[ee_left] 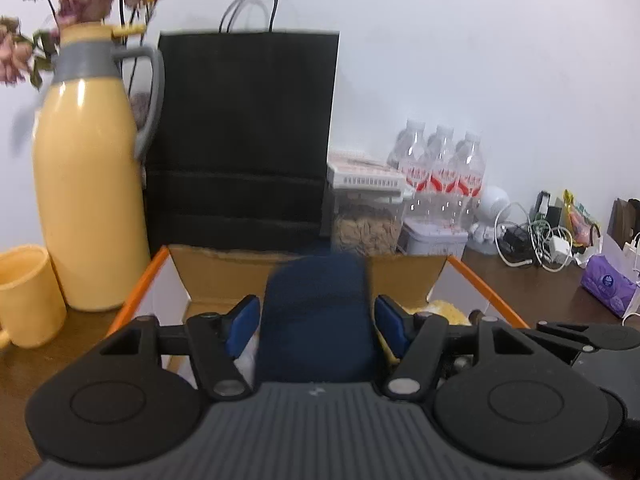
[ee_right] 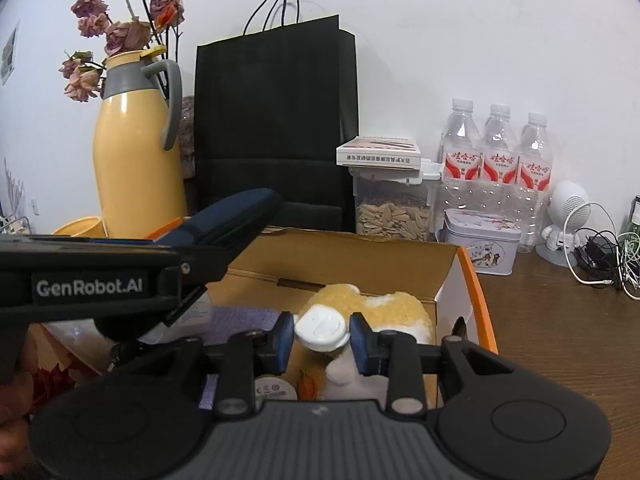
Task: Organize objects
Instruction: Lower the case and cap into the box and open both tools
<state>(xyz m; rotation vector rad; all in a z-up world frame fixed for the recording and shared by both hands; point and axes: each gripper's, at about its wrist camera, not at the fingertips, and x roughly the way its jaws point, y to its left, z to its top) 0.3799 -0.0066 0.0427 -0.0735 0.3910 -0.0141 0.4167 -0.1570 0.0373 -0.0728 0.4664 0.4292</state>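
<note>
Two claws work over one open cardboard box (ee_left: 224,276), a matte brown carton with orange outer edges and white side flaps. My left gripper (ee_left: 316,312) stands released: a navy case (ee_left: 316,320), oblong with rounded corners and a fine cloth-like skin, lies between the blue pads with a narrow strip of clearance on each side, its far end tilted up above the box's left rim. My right gripper (ee_right: 320,336) brackets a smooth white round cap (ee_right: 320,330) just above a fuzzy orange-and-white plush toy (ee_right: 400,308) inside the box; I cannot tell whether the pads press on it. Left of the box, a glossy yellow thermos jug (ee_left: 92,200) with a grey collar and handle stands close beside the box, with a matching mug (ee_left: 24,296) further out. A black paper bag (ee_left: 244,140) stands upright directly behind the rear flap. Right of the box, the dark wood table (ee_right: 560,340) is bare up to a tangle of cables (ee_right: 604,256). Three clear ribbed water bottles (ee_right: 498,152) carry red labels in Chinese script that I cannot read for certain. The left claw's black body bears a plate (ee_right: 90,288) reading "GenRobot.AI".
</note>
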